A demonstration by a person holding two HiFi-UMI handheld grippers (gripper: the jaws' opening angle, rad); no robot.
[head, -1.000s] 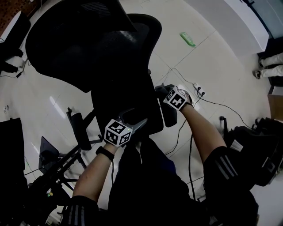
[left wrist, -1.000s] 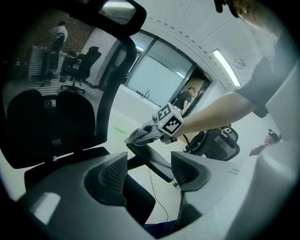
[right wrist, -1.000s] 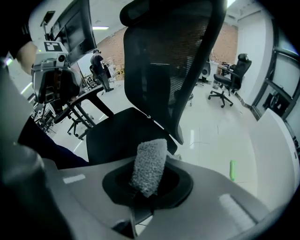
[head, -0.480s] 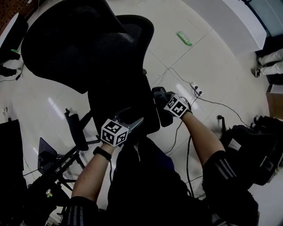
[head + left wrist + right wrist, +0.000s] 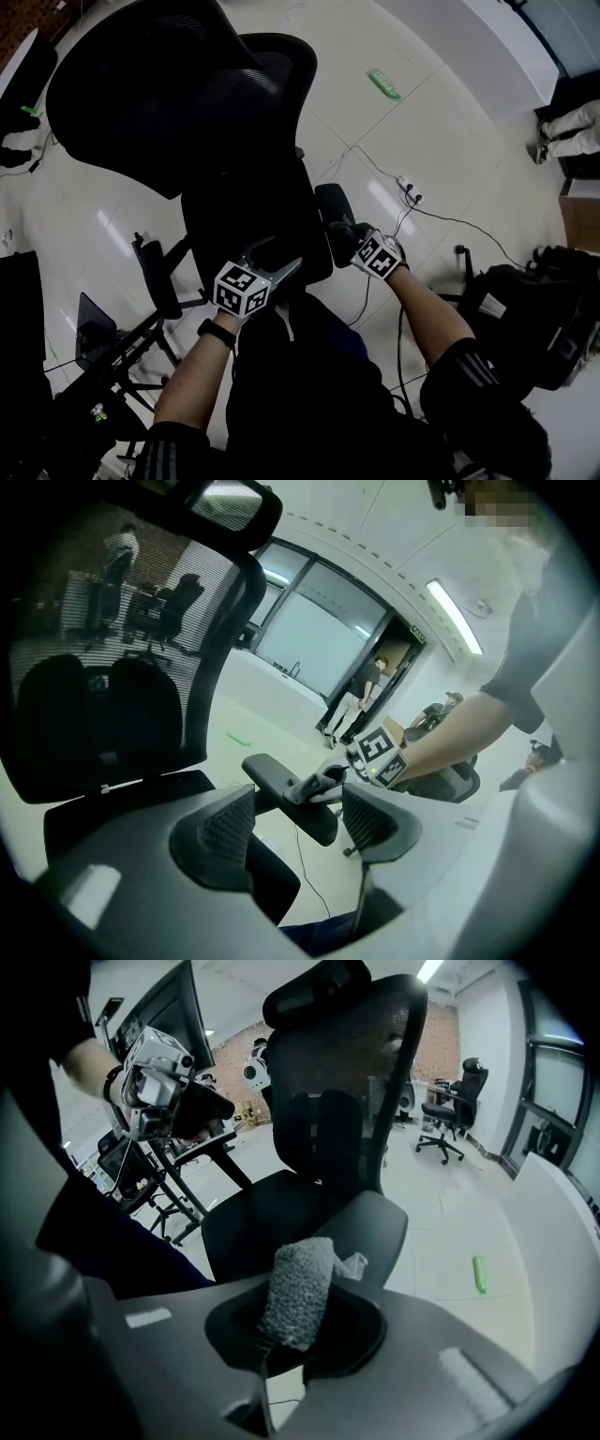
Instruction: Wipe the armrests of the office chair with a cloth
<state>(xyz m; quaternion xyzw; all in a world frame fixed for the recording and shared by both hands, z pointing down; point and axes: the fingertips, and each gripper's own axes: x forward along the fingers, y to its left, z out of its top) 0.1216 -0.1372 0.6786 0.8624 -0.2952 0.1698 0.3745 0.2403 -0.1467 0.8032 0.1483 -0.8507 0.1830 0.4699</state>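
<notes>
The black office chair (image 5: 202, 122) stands in front of me, its back turned to me. The chair's right armrest (image 5: 334, 217) is a black pad. My right gripper (image 5: 354, 238) is shut on a grey cloth (image 5: 300, 1288) and presses it on the near end of that armrest (image 5: 377, 1228). In the left gripper view the cloth (image 5: 317, 786) lies on the armrest (image 5: 274, 776), beside the right gripper's marker cube. My left gripper (image 5: 278, 255) is open and holds nothing; it hovers by the seat's rear edge, its pads (image 5: 230, 829) aimed at that armrest. The chair's left armrest (image 5: 154, 272) is untouched.
A green object (image 5: 383, 83) lies on the tiled floor beyond the chair. A power strip (image 5: 407, 187) and cables run past the right armrest. A black bag (image 5: 530, 314) sits at the right, a desk frame (image 5: 98, 342) at the left. A person (image 5: 367, 694) stands in a far doorway.
My right gripper has slid the cloth back along the right armrest towards me, from its far part to its near end. The left gripper has barely moved.
</notes>
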